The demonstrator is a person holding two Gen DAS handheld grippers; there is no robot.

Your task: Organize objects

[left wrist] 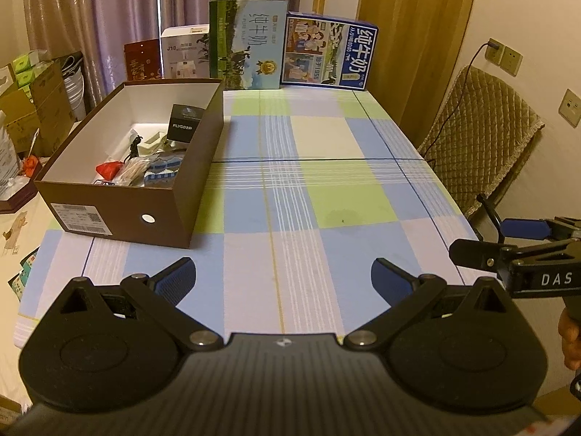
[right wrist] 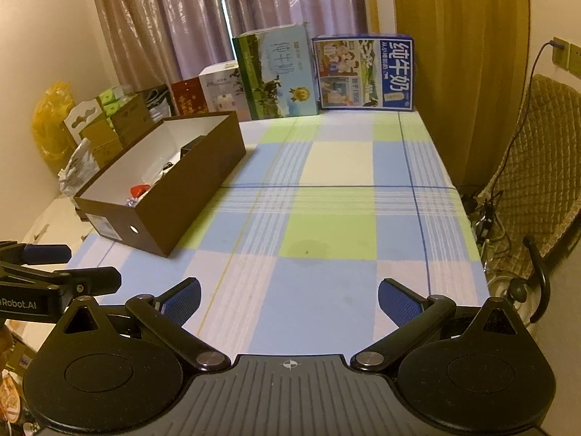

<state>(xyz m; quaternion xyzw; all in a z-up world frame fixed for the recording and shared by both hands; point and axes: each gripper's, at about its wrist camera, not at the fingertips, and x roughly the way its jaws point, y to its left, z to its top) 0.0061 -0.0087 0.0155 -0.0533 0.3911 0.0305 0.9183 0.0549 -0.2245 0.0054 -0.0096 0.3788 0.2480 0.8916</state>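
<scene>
A brown shoebox (left wrist: 120,214) (right wrist: 189,196) stands open on the left of the checked tablecloth (left wrist: 308,181) (right wrist: 326,218). Inside it lie a black FLYCO box (left wrist: 183,123), a red packet (left wrist: 109,170), a blue patterned item (left wrist: 161,172), a bundle of sticks and a black cable. My left gripper (left wrist: 283,279) hovers open over the near edge of the table, nothing between its blue pads. My right gripper (right wrist: 288,301) is open too and holds nothing. Each gripper shows at the edge of the other's view: the right gripper (left wrist: 483,239) and the left gripper (right wrist: 76,265).
Two milk cartons, a green one (left wrist: 247,43) (right wrist: 276,72) and a blue one (left wrist: 326,54) (right wrist: 363,72), stand at the far end, with a white box (left wrist: 183,52) and a red box beside them. A quilted chair (left wrist: 483,138) (right wrist: 533,181) is at the right; cardboard boxes are piled at the left.
</scene>
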